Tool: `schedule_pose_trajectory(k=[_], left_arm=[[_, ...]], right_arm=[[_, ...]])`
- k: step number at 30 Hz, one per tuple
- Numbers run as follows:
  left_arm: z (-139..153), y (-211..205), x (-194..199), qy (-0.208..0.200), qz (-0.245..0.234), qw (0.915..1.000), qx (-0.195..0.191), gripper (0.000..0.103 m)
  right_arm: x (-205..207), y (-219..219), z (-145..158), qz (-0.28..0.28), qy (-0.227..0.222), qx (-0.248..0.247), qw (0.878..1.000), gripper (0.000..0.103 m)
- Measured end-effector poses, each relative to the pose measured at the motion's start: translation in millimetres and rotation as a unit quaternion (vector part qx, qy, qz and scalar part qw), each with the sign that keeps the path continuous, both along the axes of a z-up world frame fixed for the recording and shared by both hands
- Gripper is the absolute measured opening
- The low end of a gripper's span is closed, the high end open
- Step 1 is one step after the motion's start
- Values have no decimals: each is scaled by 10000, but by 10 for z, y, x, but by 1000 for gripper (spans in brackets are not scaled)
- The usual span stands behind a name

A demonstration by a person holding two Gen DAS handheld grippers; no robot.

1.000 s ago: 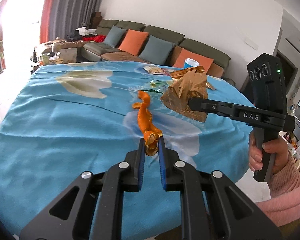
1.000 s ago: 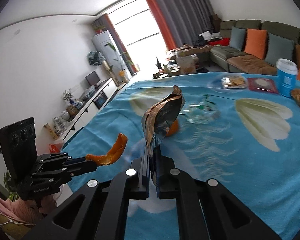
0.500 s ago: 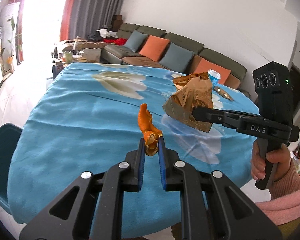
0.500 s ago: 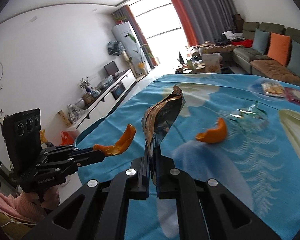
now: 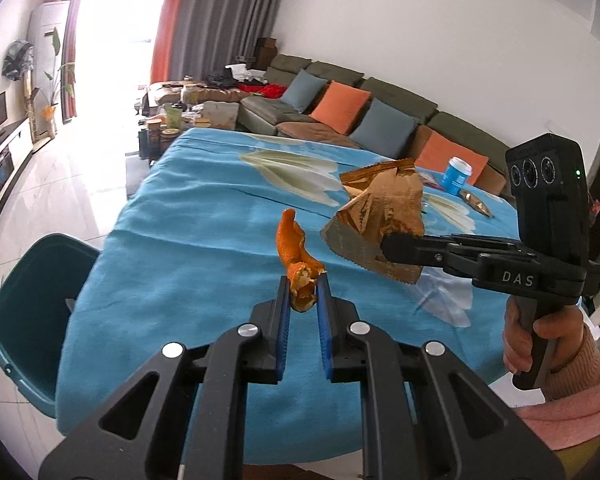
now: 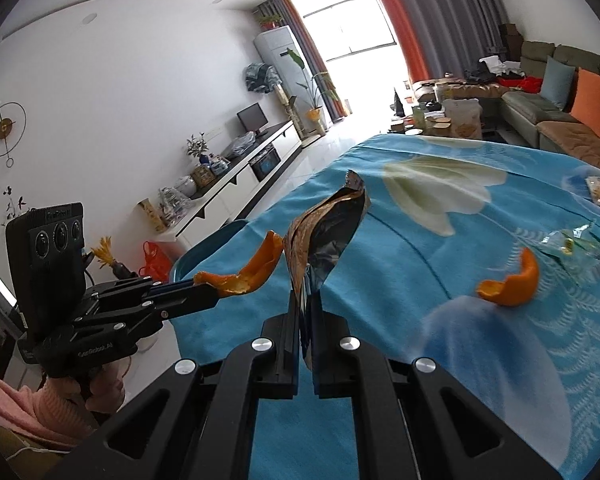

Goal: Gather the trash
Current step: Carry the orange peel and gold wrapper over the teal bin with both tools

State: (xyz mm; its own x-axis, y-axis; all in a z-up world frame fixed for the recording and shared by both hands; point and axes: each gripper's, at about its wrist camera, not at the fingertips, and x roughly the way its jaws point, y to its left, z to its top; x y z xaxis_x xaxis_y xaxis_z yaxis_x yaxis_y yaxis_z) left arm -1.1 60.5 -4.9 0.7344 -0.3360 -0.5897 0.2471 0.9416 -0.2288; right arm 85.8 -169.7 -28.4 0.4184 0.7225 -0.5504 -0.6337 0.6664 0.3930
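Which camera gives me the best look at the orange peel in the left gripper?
The right wrist view: the orange peel shows side-on, its whole curve sticking out past the left gripper above the blue tablecloth. The left wrist view shows it end-on, its lower end pinched between the blue pads.

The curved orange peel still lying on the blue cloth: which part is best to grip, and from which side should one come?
Probably grip the orange peel at its raised tip, coming from above with the jaws across the thin wall. It rests on its curved edge on the tablecloth, so the upper end stands free, while the low end lies flat.
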Motion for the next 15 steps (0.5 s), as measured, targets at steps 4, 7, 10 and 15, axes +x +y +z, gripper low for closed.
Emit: schedule_pose_trajectory(k=[4,7,10,15], left_arm=[[11,95,-6,12,154,9999,1,13],[17,162,-29,11,270,9996,10,13],[21,235,-38,6,378,9993,8,13],[28,334,-64,-7,512,9987,-12,13]], right_arm=[[12,80,3,112,23,19,9999,4],[30,160,1,206,48,33,9998,4],[31,237,5,311,47,33,9995,4],[36,385,26,469,45,25,9989,4]])
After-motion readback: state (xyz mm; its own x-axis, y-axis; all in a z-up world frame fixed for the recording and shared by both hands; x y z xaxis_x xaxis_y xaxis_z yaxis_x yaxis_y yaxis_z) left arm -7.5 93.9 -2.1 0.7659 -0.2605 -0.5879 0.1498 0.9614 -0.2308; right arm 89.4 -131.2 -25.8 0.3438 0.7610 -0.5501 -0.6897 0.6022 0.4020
